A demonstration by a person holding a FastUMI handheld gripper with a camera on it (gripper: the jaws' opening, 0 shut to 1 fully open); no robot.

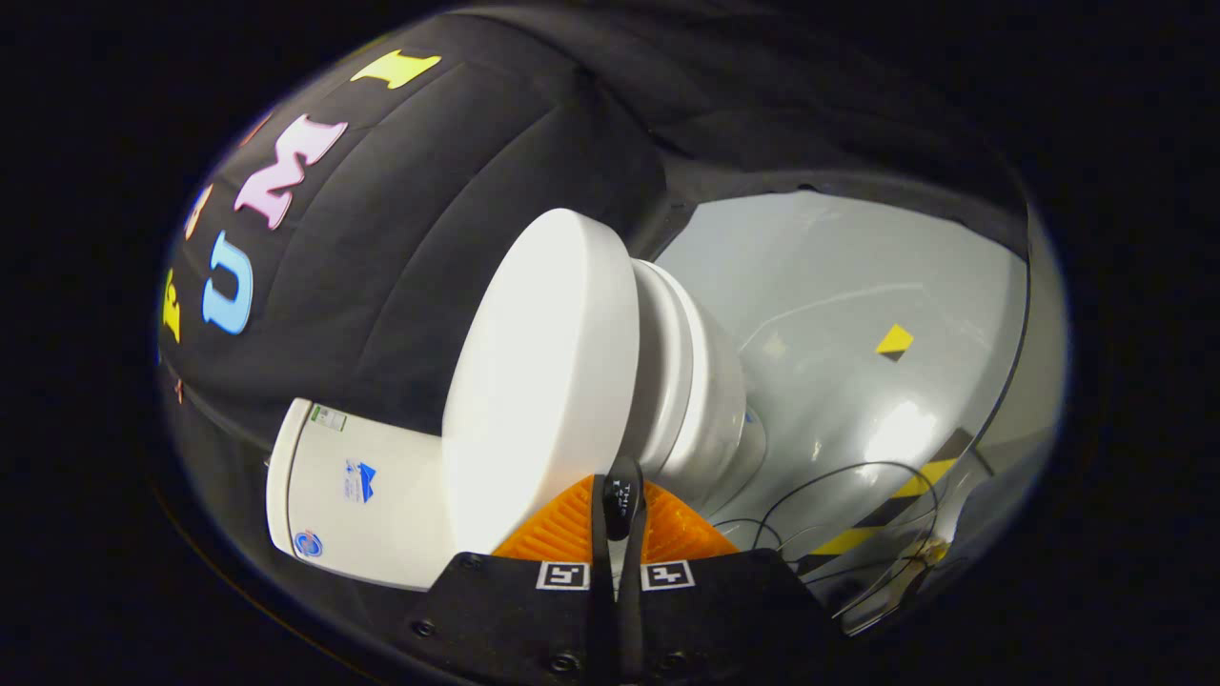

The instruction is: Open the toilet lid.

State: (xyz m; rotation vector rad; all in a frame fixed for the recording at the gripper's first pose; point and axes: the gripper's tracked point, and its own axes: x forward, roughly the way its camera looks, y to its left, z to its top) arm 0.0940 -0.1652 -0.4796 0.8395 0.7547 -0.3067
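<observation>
The tool (pixel 618 495), fingers pressed together on nothing, sits at the near edge of the toilet lid (pixel 538 381), lid just ahead

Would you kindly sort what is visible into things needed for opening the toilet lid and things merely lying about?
Belongs to the job:
white plastic toilet lid
white ceramic toilet bowl
white cistern
gripper, fingers shut together

Lying about:
thin black cables
yellow-and-black floor tape
</observation>
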